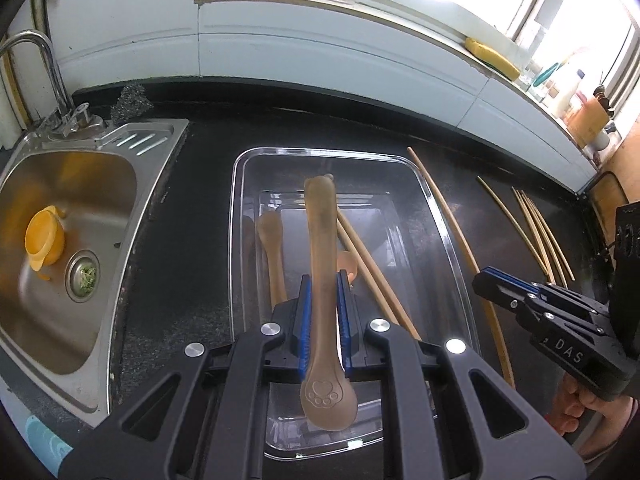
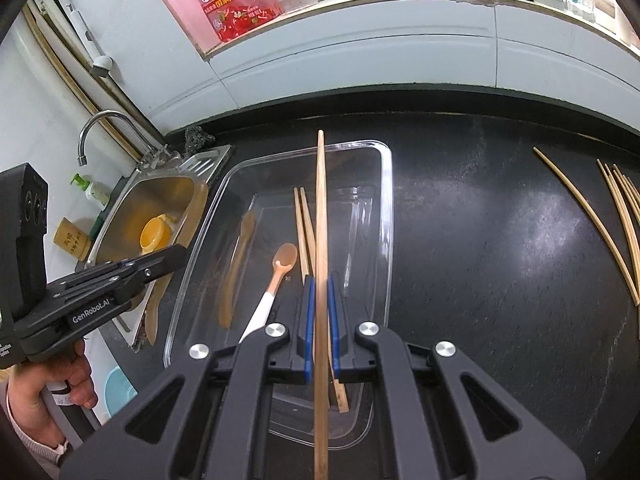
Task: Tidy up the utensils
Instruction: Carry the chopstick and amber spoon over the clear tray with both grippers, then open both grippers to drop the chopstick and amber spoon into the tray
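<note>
Clear tray (image 1: pixel 442 220): sits on the black counter (image 2: pixel 480 240), just beside the sink (image 1: pixel 60 272).
In the tray: a brown spoon (image 2: pixel 236 272), a pink spoon with a white handle (image 2: pixel 276 276) and two chopsticks (image 2: pixel 303 232).
Left gripper (image 1: pixel 324 312): its fingers squeeze a brown paw-print spoon (image 1: pixel 320 260), held above the tray.
Right gripper (image 2: pixel 319 320): its fingers pinch one long chopstick (image 2: pixel 321 240), held above the tray.
Loose chopsticks (image 2: pixel 616 216): lie on the counter, well apart from the tray.
Sink: has a yellow cup (image 1: pixel 42 240) inside.

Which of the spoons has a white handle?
The small spoon lying in the clear tray, with its peach bowl. The other tray spoon and the one gripped are all brown.
</note>
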